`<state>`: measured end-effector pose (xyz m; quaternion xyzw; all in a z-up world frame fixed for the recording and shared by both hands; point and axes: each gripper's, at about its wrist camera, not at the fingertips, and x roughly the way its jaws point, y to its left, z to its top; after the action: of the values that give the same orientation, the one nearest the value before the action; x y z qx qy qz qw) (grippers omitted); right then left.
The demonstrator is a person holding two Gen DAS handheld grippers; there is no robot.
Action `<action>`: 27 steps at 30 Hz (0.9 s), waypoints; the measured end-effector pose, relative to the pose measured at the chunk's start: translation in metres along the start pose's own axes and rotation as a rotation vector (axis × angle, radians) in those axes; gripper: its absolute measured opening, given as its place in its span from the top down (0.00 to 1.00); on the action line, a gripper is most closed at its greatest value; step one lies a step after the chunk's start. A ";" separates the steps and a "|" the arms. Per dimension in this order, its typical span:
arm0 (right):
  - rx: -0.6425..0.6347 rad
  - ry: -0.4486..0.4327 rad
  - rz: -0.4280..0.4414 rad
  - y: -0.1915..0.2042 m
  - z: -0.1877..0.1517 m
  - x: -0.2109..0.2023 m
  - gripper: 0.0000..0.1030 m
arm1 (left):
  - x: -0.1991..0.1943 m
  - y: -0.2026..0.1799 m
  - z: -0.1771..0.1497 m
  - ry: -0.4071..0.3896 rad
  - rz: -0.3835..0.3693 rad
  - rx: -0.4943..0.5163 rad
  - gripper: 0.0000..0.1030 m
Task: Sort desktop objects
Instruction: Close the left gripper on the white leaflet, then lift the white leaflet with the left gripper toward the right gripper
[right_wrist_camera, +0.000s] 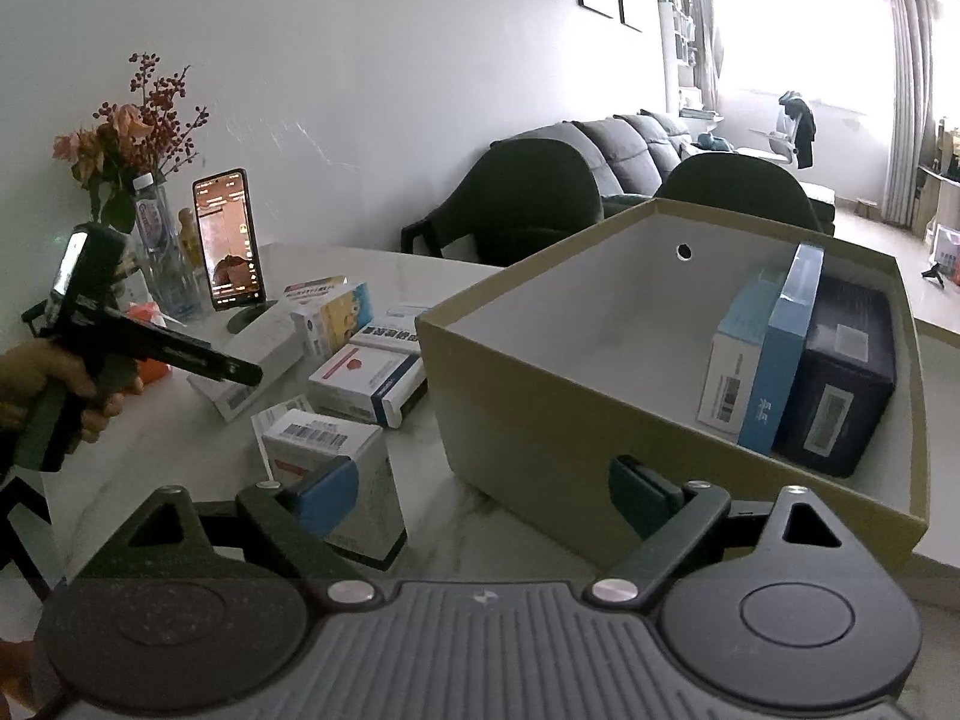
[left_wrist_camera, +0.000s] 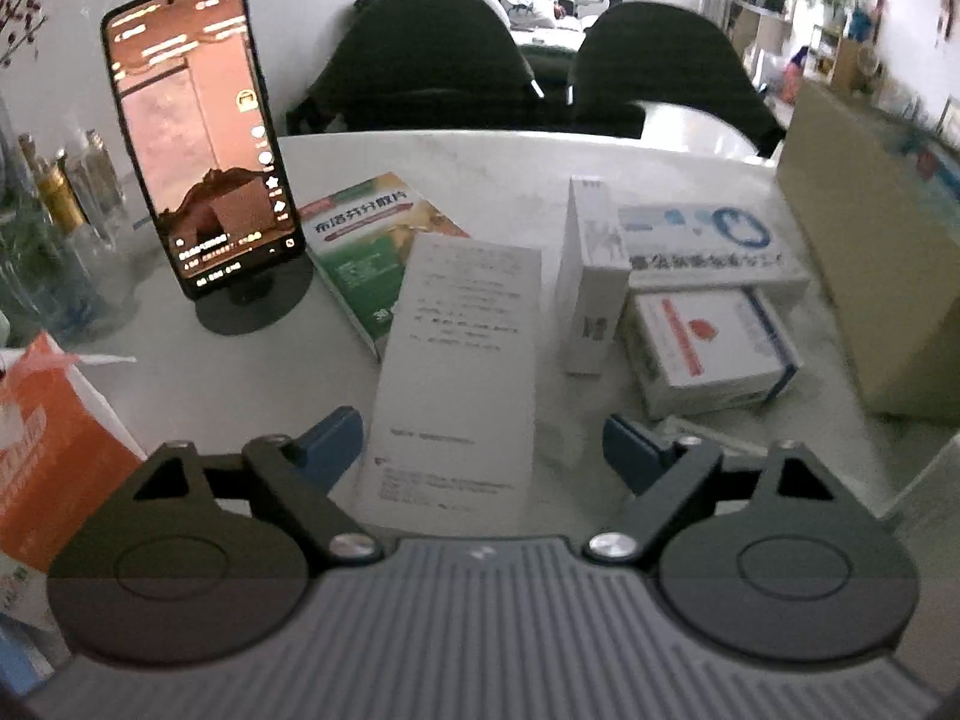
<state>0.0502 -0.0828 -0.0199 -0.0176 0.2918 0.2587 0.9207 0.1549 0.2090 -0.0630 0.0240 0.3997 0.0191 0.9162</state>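
Note:
My left gripper (left_wrist_camera: 483,450) is open, its blue fingertips either side of the near end of a long white box (left_wrist_camera: 456,372) lying on the table. Beyond it lie a green box (left_wrist_camera: 366,246), an upright white box (left_wrist_camera: 591,276), a red-and-white box (left_wrist_camera: 708,348) and a blue-printed box (left_wrist_camera: 702,246). My right gripper (right_wrist_camera: 483,495) is open and empty, hovering at the near corner of the cardboard box (right_wrist_camera: 540,438). That box holds three upright packs (right_wrist_camera: 798,360) at its right end. A white barcode box (right_wrist_camera: 336,480) stands by my left fingertip. The left gripper tool (right_wrist_camera: 120,342) shows over the white box.
A lit phone on a round stand (left_wrist_camera: 204,150) stands at the table's far left. Bottles and a flower vase (right_wrist_camera: 150,240) are behind it. An orange packet (left_wrist_camera: 48,450) lies at the left edge. Two dark chairs (left_wrist_camera: 432,60) stand behind the table.

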 end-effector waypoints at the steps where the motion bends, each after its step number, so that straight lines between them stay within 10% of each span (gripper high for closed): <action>1: 0.002 -0.001 -0.001 -0.001 -0.001 -0.001 0.11 | 0.003 0.000 -0.001 0.007 0.008 0.007 0.21; 7: 0.025 -0.007 -0.005 -0.004 -0.003 -0.004 0.11 | 0.014 0.005 -0.009 0.021 0.043 0.001 0.40; 27: 0.325 -0.017 0.247 -0.015 0.024 -0.003 0.11 | -0.052 0.007 -0.016 -0.158 -0.216 -0.144 0.42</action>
<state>0.0681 -0.0925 0.0002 0.1695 0.3217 0.3194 0.8751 0.1076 0.2137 -0.0349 -0.0836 0.3240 -0.0530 0.9409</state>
